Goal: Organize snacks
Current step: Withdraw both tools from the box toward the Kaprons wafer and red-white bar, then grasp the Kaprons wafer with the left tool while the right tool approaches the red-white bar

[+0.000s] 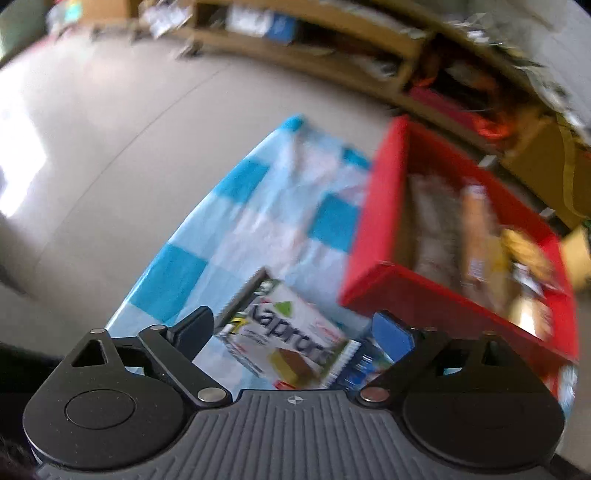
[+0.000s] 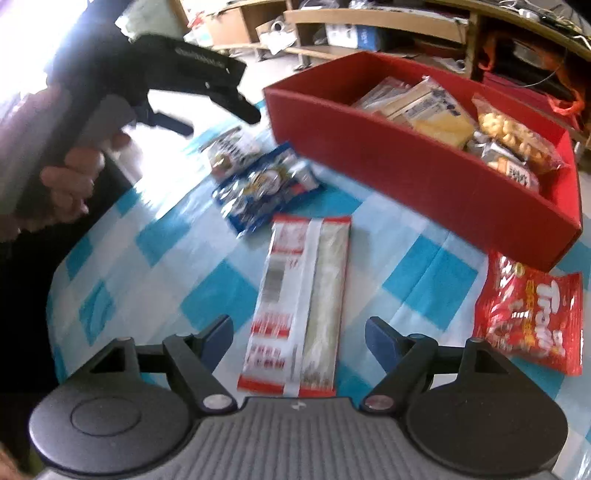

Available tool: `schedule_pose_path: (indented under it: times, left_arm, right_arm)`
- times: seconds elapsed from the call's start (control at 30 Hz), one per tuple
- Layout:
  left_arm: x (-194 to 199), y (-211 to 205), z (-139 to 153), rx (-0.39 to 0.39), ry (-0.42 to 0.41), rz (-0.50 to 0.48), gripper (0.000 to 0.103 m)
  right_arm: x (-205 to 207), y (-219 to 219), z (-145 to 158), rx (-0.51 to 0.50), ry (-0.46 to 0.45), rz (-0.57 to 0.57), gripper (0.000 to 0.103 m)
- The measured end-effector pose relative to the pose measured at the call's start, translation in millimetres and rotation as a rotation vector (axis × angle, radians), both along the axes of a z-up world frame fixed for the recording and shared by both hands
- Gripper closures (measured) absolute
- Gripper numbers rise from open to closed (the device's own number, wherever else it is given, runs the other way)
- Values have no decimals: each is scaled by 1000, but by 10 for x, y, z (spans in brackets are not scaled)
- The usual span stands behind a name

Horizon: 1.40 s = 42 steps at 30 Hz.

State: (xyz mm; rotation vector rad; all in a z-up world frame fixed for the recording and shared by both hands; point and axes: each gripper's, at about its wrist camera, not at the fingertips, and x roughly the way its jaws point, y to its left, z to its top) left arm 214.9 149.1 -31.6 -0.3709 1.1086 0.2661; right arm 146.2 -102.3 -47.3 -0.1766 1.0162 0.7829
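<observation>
Snacks are seen in two places: loose on the tabletop (image 2: 155, 236), and packed in a red box (image 2: 406, 173) at the far right.

Loose on the checked blue-and-white cloth (image 1: 236, 206):
- A white wafer packet (image 1: 284, 332) is framed between the fingers of the left gripper (image 1: 293, 330), near the left edge of the tabletop. No pad contact is seen; jaws are spread wide. Whether the packet is lying flat or off the cloth cannot be told, the view being blurred.
- A blue packet (image 2: 266, 188) is lying just right of the wafer packet, partly overlapping it in the right wrist view.
- A long red-and-white packet (image 2: 299, 306) is lying flat mid-table, lengthwise toward the box. It is framed between the fingers of the right gripper (image 2: 299, 339); jaws are spread, with clear gaps on both sides, nothing pinched.
- A red bag (image 2: 532, 317) is lying at the near right, its far edge tucked under the near corner of the box.

Red box: several packets are stacked inside, among them pale flat ones, a clear bag of puffed snacks (image 2: 517, 136) and a foil one at the right end. In the left wrist view the box (image 1: 369, 236) is seen just right of the wafer packet.

A hand (image 2: 70, 173) is seen at the far left, wrapped round the left gripper's handle, held above the wafer and blue packets.

Beyond the tabletop: pale floor (image 1: 110, 129), and wooden shelves (image 2: 369, 18) cluttered with boxes along the far side.
</observation>
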Motion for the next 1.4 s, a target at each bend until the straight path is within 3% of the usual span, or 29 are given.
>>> schedule_pose_path:
  times: [0.03,0.1,0.23,0.37,0.5,0.73,0.83,0.9,1.07,1.2,1.33,1.4]
  left_arm:
    - [45,6,-69,22,30,20,13]
    - [88,5,-155,59,52,27,9]
    - [146,20,-137,105,53,62,21]
    - [154,-68,-184,131,84,3,21]
    - [-85,-260,-178,157,115,-79,20]
    - [-826,-567,-183,112,224,-259,16]
    - [-1149,-600,-152,64,219,-285,16]
    - [-1318,-512,-130,-6,190,-228,14]
    - [-1661,-257,-119,-184,143,24,13]
    - [-1931,-300,-73,-239,113,82,6]
    - [-1939,-573,-106,-194,149,-42,8]
    - [-1936,-719,-18,-131,144,-118,9]
  right_arm:
    - [19,22,-5,-4,-7,1,26]
    - [44,48,-26,-6,-4,8,26]
    - [84,68,-79,-14,7,14,26]
    - [70,53,-95,-18,7,21,25]
    - [67,49,-88,-34,3,24,26]
    - [-74,-27,-94,-85,10,35,25]
    - [-140,-82,-89,-93,21,14,25]
    - [-184,-110,-92,-87,42,2,25]
    - [-197,-97,-36,-68,37,-37,25]
    - [-158,-97,20,-51,15,-37,25]
    - [-128,-133,22,-59,17,-47,26]
    - [-138,-163,36,-56,14,-48,25]
